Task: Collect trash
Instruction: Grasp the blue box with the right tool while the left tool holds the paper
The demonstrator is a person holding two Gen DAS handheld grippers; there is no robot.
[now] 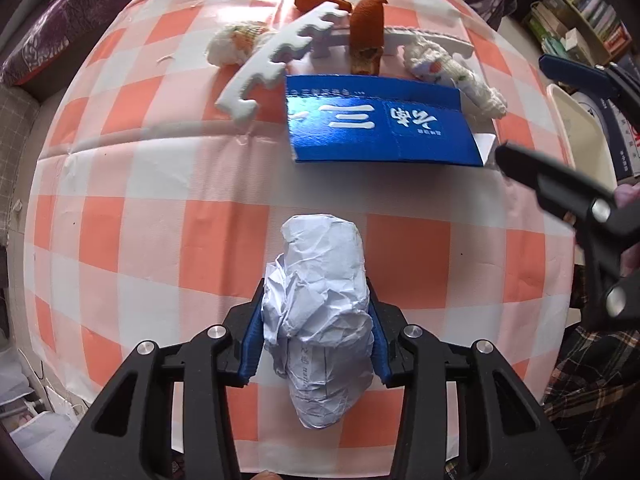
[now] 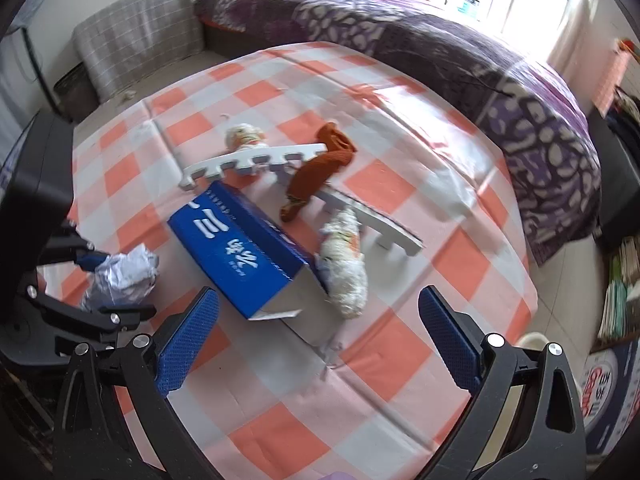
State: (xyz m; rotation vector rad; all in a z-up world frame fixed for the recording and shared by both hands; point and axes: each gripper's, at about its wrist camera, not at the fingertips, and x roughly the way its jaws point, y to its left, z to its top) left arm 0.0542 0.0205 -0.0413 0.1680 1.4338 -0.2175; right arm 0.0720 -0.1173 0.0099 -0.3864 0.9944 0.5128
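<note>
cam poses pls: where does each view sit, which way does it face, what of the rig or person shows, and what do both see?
Left wrist: on the left gripper, facing down at the checked tablecloth; its pads clamp the paper ball; the right gripper shows at right.
Right wrist: on the right gripper, open, tilted down across the table toward the bed; the left gripper shows at left.
Shared: blue box, paper ball.

A counter (image 1: 200, 208) draped in an orange-and-white checked cloth is carrying a crumpled paper wad (image 1: 320, 312) at 6 o'clock, a blue carton (image 1: 380, 128) at 1 o'clock, and white foam strips (image 1: 272, 52), orange peels (image 1: 366, 28) and white knitted socks (image 1: 452, 68) lying around 12 o'clock.
</note>
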